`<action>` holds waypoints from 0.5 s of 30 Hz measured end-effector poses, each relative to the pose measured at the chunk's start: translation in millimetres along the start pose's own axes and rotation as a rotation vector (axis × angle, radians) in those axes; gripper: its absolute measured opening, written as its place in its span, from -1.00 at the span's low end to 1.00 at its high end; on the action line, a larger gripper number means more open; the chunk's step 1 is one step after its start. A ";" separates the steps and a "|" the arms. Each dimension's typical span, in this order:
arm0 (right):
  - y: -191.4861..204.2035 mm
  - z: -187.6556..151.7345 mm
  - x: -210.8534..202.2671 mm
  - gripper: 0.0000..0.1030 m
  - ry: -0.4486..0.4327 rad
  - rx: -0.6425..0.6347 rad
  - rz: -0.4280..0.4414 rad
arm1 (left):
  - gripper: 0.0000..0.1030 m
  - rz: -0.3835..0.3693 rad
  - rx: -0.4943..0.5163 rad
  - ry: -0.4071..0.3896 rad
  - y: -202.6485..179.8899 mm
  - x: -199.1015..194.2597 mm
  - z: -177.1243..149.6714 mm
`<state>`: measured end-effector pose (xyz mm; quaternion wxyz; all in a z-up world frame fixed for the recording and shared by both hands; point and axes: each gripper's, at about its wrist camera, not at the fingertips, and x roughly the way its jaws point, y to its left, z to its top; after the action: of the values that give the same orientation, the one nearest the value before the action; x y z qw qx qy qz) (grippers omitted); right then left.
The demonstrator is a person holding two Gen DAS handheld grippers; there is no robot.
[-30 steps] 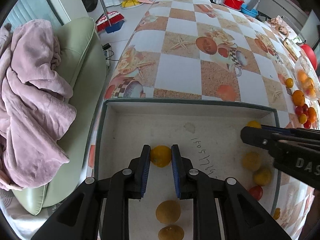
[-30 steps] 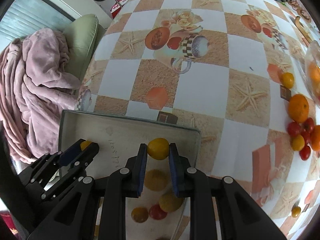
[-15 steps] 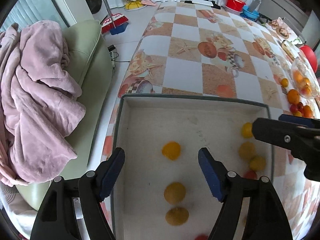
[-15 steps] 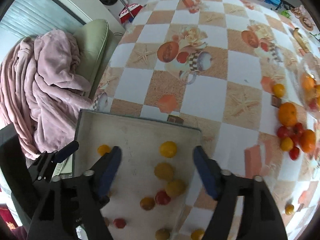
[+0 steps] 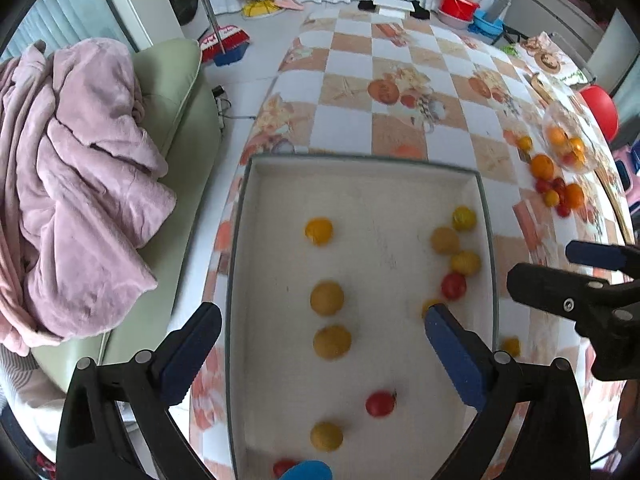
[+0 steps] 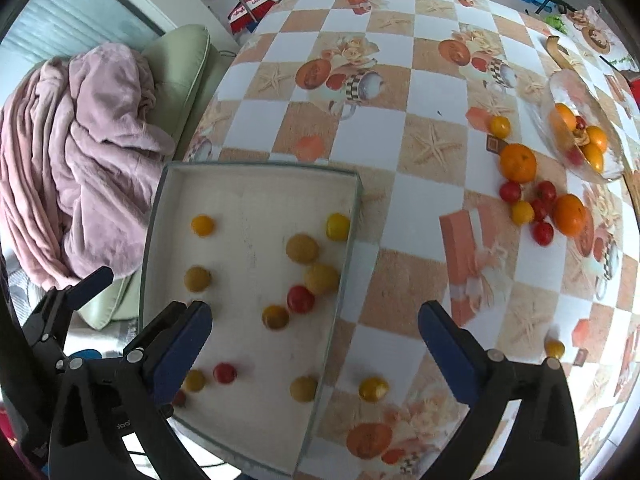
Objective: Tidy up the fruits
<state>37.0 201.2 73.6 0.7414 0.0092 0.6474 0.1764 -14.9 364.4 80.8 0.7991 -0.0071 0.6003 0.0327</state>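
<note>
A shallow white tray lies at the table's left edge with several small yellow, orange and red fruits in it. The orange-yellow fruit lies in its far left part, a yellow one by its far right wall. My left gripper is open and empty above the tray. My right gripper is open and empty above the tray's right wall. More fruits lie loose on the tablecloth at right, beside a glass bowl holding fruit.
A green sofa with a pink blanket stands left of the table. Single yellow fruits lie on the cloth near the tray and further right. Buckets and a broom stand on the floor beyond.
Both grippers opened and let go of their yellow fruits, which now lie in the tray. Both grippers have risen and pulled back, so more of the tray shows.
</note>
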 end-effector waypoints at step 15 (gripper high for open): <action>21.2 -42.9 -39.0 1.00 0.042 -0.110 -0.059 | 0.99 0.066 0.081 0.030 -8.4 -44.1 -40.1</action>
<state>-13.6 201.2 109.2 0.7321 -0.0544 0.6520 0.1897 -65.1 352.0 111.7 0.7880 0.0448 0.6130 0.0347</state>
